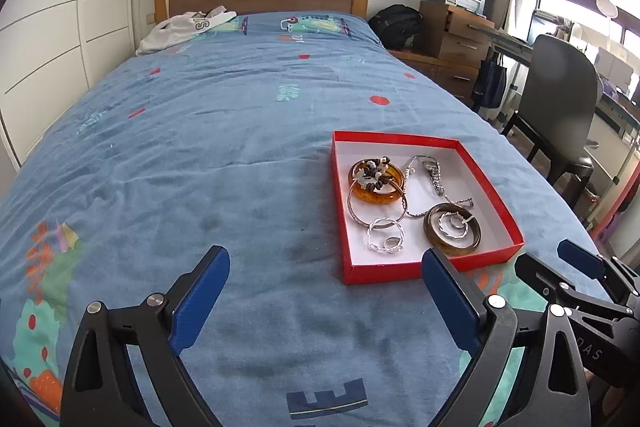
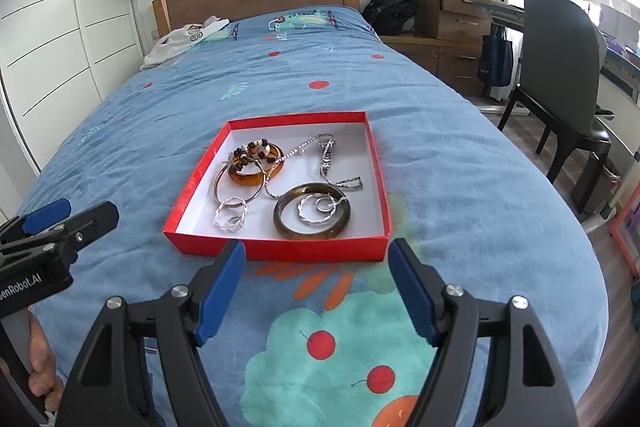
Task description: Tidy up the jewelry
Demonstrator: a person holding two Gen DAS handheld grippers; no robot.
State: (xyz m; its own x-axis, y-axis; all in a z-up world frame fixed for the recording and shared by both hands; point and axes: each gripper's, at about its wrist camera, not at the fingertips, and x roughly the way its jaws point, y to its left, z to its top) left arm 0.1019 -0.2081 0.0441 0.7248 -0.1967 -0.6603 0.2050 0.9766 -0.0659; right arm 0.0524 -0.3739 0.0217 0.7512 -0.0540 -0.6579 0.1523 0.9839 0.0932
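Note:
A red box (image 1: 362,273) (image 2: 280,250) with a white inside lies on the blue bedspread. It holds an amber bangle (image 1: 374,195) (image 2: 250,179) with a beaded bracelet on it, a dark brown bangle (image 1: 452,245) (image 2: 312,229) around silver rings, thin silver hoops (image 1: 384,233) (image 2: 230,213), a chain and a silver watch (image 1: 434,173) (image 2: 328,155). My left gripper (image 1: 326,259) is open and empty, left of and in front of the box. My right gripper (image 2: 318,251) is open and empty just before the box's front wall; it also shows in the left wrist view (image 1: 556,259).
The bed (image 1: 224,155) (image 2: 460,163) stretches back to a wooden headboard, with a white garment (image 1: 184,27) near the pillow end. Right of the bed stand a grey chair (image 1: 560,99) (image 2: 560,67), wooden drawers (image 2: 452,27) and a black backpack (image 1: 396,23).

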